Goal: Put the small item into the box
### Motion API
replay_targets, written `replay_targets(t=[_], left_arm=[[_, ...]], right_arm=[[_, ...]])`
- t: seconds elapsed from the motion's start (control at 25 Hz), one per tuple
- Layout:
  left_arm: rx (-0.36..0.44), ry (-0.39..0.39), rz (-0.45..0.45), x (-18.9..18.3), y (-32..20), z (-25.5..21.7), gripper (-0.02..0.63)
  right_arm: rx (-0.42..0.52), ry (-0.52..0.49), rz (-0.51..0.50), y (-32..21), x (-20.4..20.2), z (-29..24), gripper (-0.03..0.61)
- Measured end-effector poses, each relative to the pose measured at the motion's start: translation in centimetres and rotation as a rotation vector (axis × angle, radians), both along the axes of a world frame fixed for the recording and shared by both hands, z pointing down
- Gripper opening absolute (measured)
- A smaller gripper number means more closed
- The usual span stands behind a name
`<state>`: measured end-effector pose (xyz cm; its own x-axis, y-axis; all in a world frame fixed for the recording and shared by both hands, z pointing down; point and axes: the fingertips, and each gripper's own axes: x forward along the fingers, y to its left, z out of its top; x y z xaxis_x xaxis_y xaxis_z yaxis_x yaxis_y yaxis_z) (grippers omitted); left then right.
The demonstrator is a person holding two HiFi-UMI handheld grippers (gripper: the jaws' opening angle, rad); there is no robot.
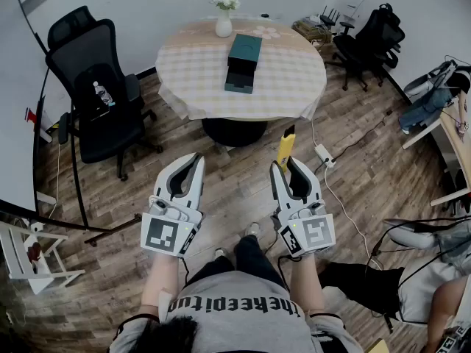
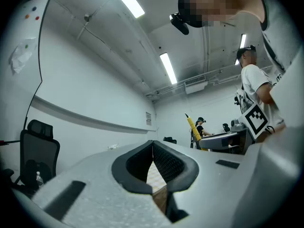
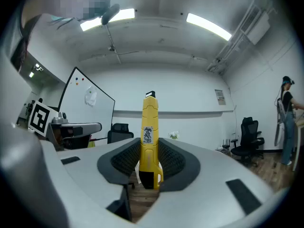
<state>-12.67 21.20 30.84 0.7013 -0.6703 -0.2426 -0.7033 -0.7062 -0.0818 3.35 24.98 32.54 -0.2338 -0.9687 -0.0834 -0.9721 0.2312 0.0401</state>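
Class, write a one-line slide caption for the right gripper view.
The right gripper holds a yellow utility knife upright between its jaws, with a whiteboard and an office chair behind.

Yellow utility knife [image 3: 148, 141] upright in the right tool [image 1: 284, 165]; dark teal box [image 1: 243, 62] on the checked round table [image 1: 294, 76].

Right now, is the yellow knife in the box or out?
Out. The right tongs grip the knife; the box sits away on the table.
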Motion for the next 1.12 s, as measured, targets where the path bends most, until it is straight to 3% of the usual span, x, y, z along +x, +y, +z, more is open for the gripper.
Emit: replay_targets(t=[0.64, 1.12], left_arm=[[0.002, 0.005, -0.011, 1.0, -0.9, -0.2, 0.017], [0.001, 0.008, -0.037, 4.5, -4.1, -0.8, 0.017]], right_arm=[[0.012, 0.003, -0.01, -0.8, 0.9, -0.4, 0.118], [0.033, 0.021, -0.043, -4.2, 4.0, -1.3, 0.118]])
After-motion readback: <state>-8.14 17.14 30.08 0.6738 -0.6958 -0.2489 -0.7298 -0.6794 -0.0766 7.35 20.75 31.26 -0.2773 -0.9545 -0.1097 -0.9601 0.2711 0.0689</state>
